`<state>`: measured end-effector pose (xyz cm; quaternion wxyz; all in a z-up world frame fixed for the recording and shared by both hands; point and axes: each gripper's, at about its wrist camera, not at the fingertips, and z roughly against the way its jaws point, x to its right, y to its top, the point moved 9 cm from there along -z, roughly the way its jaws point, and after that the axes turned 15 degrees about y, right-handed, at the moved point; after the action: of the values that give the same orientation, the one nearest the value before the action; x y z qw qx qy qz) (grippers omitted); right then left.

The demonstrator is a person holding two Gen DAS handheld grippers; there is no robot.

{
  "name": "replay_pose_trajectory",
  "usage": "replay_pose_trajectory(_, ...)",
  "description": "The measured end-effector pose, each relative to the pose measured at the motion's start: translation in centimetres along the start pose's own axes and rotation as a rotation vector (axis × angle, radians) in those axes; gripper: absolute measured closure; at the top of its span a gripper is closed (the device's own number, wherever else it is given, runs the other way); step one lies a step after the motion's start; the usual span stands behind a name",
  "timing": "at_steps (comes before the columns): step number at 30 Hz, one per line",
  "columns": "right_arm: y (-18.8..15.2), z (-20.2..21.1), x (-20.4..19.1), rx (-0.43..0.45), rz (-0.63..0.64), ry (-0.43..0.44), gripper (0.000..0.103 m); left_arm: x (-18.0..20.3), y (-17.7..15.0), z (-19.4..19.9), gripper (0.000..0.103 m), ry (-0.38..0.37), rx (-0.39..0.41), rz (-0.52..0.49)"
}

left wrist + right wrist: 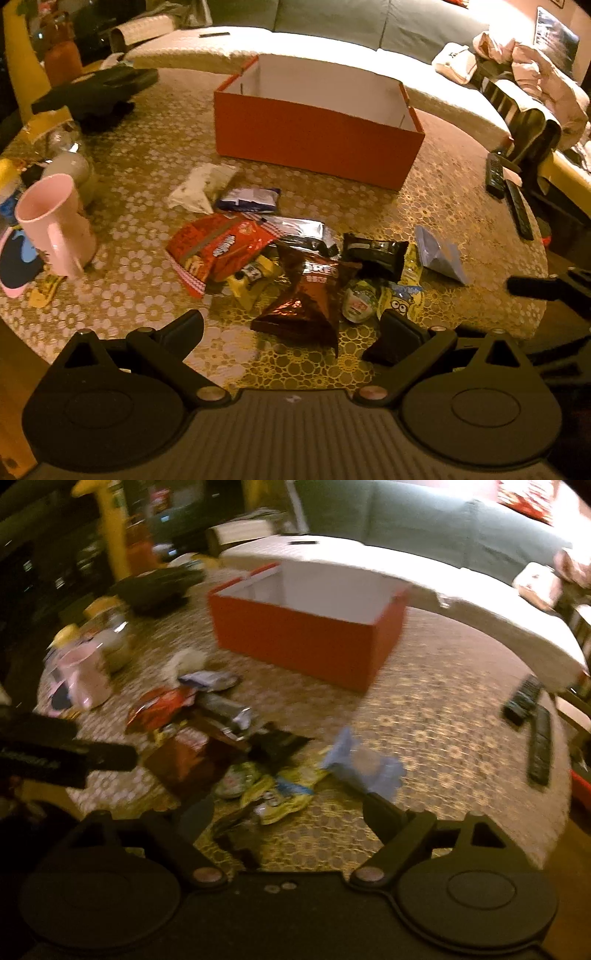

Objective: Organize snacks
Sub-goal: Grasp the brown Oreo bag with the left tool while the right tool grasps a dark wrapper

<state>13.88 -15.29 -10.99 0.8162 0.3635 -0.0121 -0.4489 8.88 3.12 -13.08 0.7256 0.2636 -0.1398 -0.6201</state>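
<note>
Snacks lie heaped, seemingly crumpled, before both wide-spread, empty hand-held grippers.

My left gripper black; box orange outside, white inside; tablecloth gold with white flower lace; mug pink; Oreo bag dark red foil; minion packet yellow; pouch pale blue

Left claw and right claw both gape wide, holding nothing.
</note>
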Motion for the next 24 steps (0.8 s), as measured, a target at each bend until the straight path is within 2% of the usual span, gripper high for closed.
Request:
replay_pose_trajectory(6, -0.8, -2.8, -1.2, -0.092, 0.055, 0.072, 0.021, 0.8, 0.6, -1.7, 0.008, -0.017, 0.001, -0.052)
replay_pose_trajectory(11, -1.8, -4.9, -1.1, -0.162, 0.059, 0.085, 0.025, 1.4, 1.5, -3.7, 0.014, -0.034, -0.027, -0.058)
replay_pose_trajectory(16, -2.4, -6.7, -1.3, -0.215, 0.059, 0.092, 0.031, 2.7, 1.4, -5.1, 0.017, -0.047, -0.042, -0.112)
replay_pose_trajectory(21, -2.9, -7.9, -1.6, -0.255, 0.069, 0.105, 0.038, 3.4, 1.3, -6.2, 0.033, -0.056, -0.056, -0.138)
replay_pose_trajectory(24, -3.1, -8.6, -1.4, -0.268, 0.057, 0.104, 0.047, 3.5, 1.4, -6.8, 0.039, -0.049, -0.062, -0.145)
